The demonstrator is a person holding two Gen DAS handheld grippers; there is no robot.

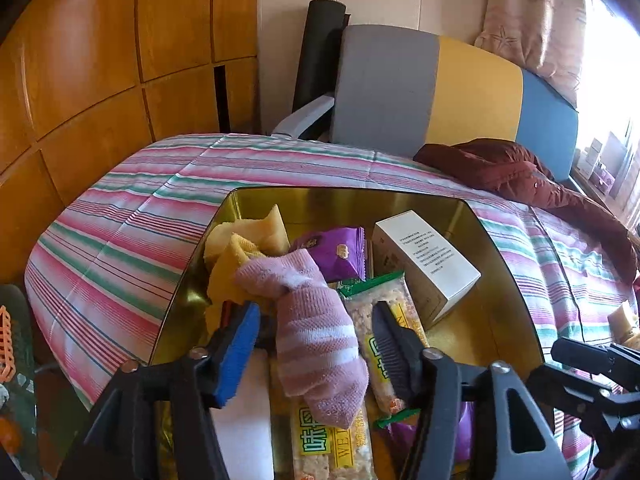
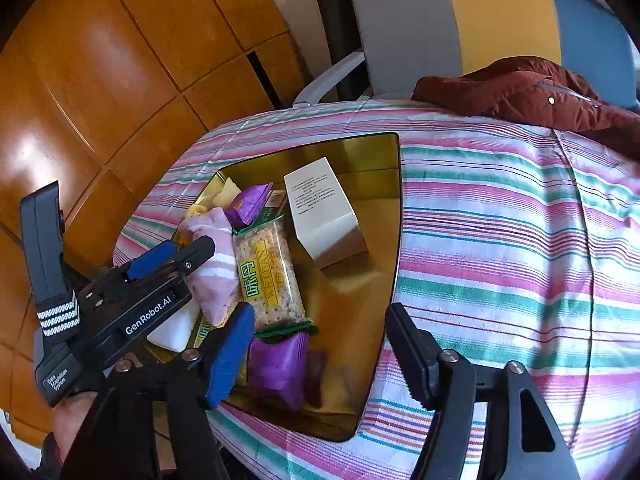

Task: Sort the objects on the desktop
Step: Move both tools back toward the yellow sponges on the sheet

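While the left gripper [image 1: 316, 344] hangs over the gold tin [image 1: 496, 264], a pink sock [image 1: 316, 332] lies between its two fingers. The sock is soft and fuzzy, with thin white stripes, and it is bent in the middle. It sits in the lower middle of the left wrist picture, on top of the other things in the tin. The blue pad [image 1: 236, 356] is just beside the sock on one side, and the black finger is a bit apart on the other side, so the jaws are wide and do not squeeze it.

Under the sock lie two cracker packs [image 1: 384, 332] with green ends and yellow labels. A yellow cloth [image 1: 240, 248] is bunched up behind the sock, near the tin's far left corner. A purple snack bag [image 1: 336, 252] and a white box [image 1: 424, 264] with tiny print sit farther back. The print is too small to read.

In the right wrist picture, the right gripper [image 2: 320, 352] is at the bottom, with its jaws spread wide and nothing between them. Another purple bag [image 2: 280, 368] lies near its blue pad. A white flat thing [image 2: 176, 328] is mostly hidden under the left gripper, so I cannot tell what it is.

The tin rests on a striped cloth [image 2: 500, 240]. A dark red jacket [image 2: 520, 92] lies at the upper right, cut off by the edge.
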